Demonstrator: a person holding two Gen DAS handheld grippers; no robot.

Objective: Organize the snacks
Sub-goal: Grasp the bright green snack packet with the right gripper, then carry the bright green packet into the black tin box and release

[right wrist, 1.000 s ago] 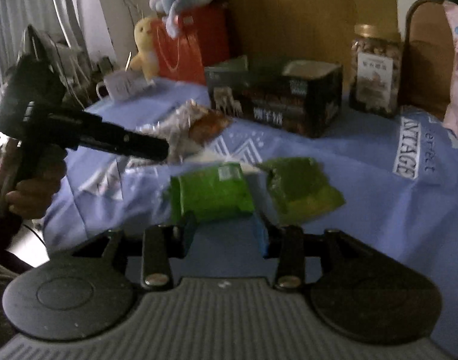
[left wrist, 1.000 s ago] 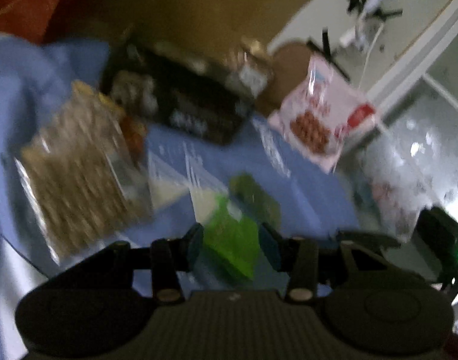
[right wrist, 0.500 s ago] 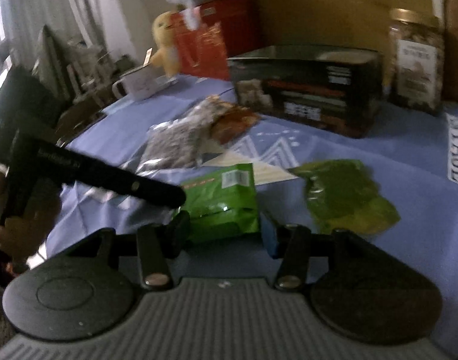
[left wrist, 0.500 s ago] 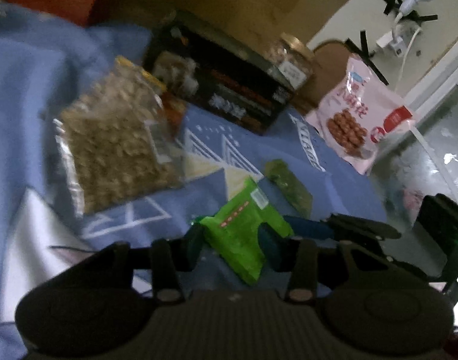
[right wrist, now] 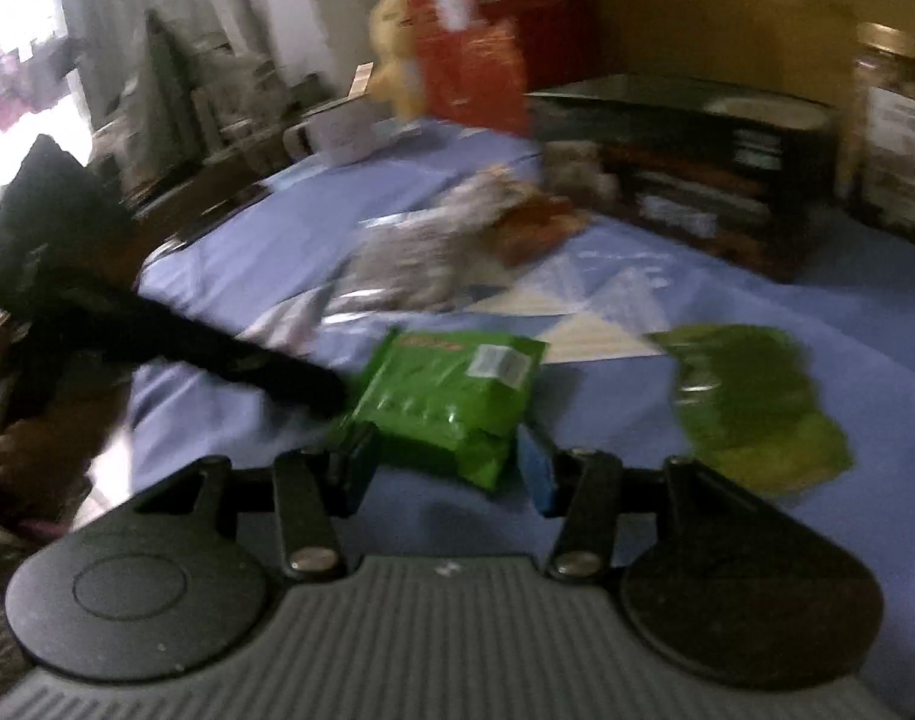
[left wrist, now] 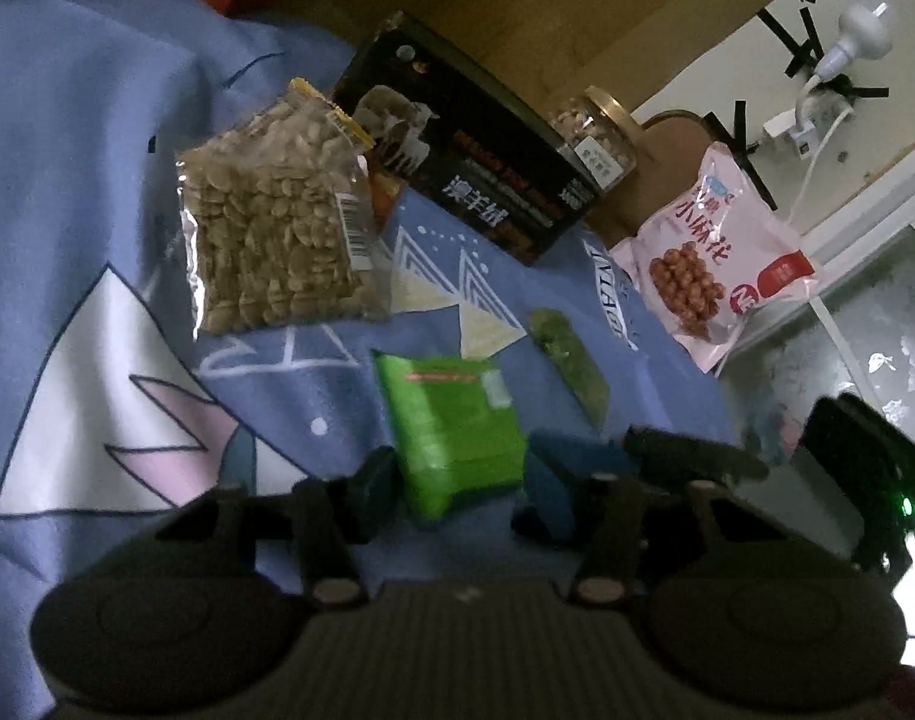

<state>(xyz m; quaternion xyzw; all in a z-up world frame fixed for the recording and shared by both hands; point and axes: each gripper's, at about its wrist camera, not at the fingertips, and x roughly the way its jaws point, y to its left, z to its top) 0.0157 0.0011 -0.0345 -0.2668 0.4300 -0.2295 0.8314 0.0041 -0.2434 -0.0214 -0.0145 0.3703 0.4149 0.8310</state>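
A bright green snack packet (left wrist: 457,426) lies flat on the blue patterned cloth (left wrist: 97,150). My left gripper (left wrist: 460,495) is low over the packet's near end with its jaws opening. The packet sits between the pads, which do not press it. My right gripper (right wrist: 445,471) stands open at another edge of the same packet (right wrist: 451,396), with gaps on both sides. In the right wrist view the left gripper's black finger (right wrist: 289,378) reaches the packet's left edge. A darker green packet (right wrist: 757,402) lies just to the right.
A clear bag of peanuts (left wrist: 271,222), a black box (left wrist: 469,168), a nut jar (left wrist: 595,138) and a pink snack bag (left wrist: 715,252) lie farther back. A red bag (right wrist: 475,72), a yellow plush (right wrist: 391,60) and a mug (right wrist: 337,132) stand at the cloth's far left. The cloth ends near the pink bag.
Both grippers have closed in on the bright green packet. The left gripper's finger has come from well left of the packet to its edge, and the left view has rolled. Both pairs of jaws stand wider.
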